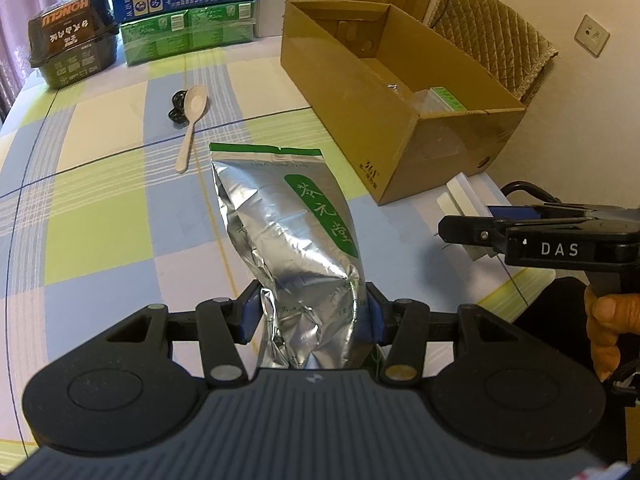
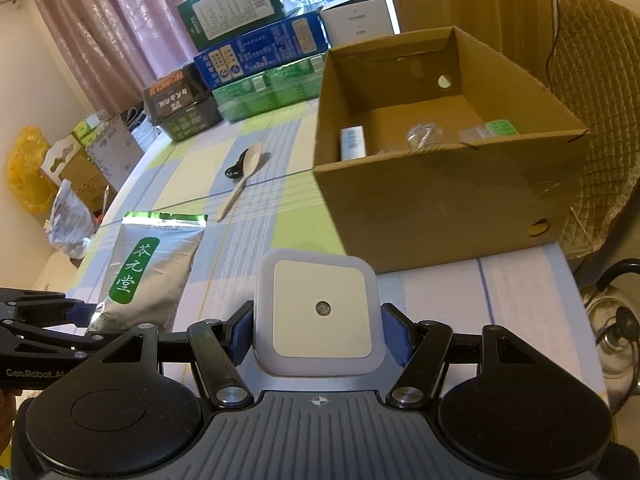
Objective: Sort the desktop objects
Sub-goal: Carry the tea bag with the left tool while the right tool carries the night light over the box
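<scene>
Left tool (image 1: 312, 316) clamped on the lower end of a foil tea pouch (image 1: 288, 232), low over the checked surface (image 1: 100, 220). Right tool (image 2: 320, 332) closed on a white square night light (image 2: 320, 312), near the open cardboard box (image 2: 440, 200). Best: lift each clear of the box wall, release low inside. Readable: "DAS" on the right tool, "HONGLU" on a dark carton (image 1: 72, 44); pouch characters, possibly a tea brand.

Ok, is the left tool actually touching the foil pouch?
Touching. The left wrist view shows the left tool with both blue pads pressed into the foil pouch, creasing it.
</scene>
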`<state>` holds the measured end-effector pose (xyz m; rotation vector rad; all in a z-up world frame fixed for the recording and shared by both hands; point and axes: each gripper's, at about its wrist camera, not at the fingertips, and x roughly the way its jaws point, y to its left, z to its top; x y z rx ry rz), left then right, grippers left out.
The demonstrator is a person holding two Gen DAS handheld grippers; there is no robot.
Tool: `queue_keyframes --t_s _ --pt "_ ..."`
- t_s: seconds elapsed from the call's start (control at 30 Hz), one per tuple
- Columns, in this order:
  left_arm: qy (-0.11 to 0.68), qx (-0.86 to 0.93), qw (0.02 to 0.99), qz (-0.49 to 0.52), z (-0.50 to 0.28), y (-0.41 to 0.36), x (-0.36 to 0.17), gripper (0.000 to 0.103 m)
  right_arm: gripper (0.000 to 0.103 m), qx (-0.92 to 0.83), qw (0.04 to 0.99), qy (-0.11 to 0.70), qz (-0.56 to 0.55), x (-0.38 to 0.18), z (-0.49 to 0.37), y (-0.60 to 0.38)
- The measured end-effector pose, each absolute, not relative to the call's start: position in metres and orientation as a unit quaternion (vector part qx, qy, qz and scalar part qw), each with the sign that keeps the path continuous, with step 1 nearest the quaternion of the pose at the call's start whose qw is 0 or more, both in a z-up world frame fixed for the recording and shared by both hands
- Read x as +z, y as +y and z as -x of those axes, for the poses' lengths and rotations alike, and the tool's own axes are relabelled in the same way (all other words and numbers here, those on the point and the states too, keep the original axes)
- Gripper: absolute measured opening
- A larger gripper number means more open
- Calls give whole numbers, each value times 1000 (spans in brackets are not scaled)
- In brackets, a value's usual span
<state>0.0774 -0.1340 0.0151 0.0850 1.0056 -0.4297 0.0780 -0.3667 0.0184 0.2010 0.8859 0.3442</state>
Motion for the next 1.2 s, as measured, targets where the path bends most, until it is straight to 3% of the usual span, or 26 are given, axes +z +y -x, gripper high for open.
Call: queue_keyframes --t_s 1.2 --pt "422 -281 860 -55 -147 -251 76 46 63 119 931 342 -44 96 -139 -453"
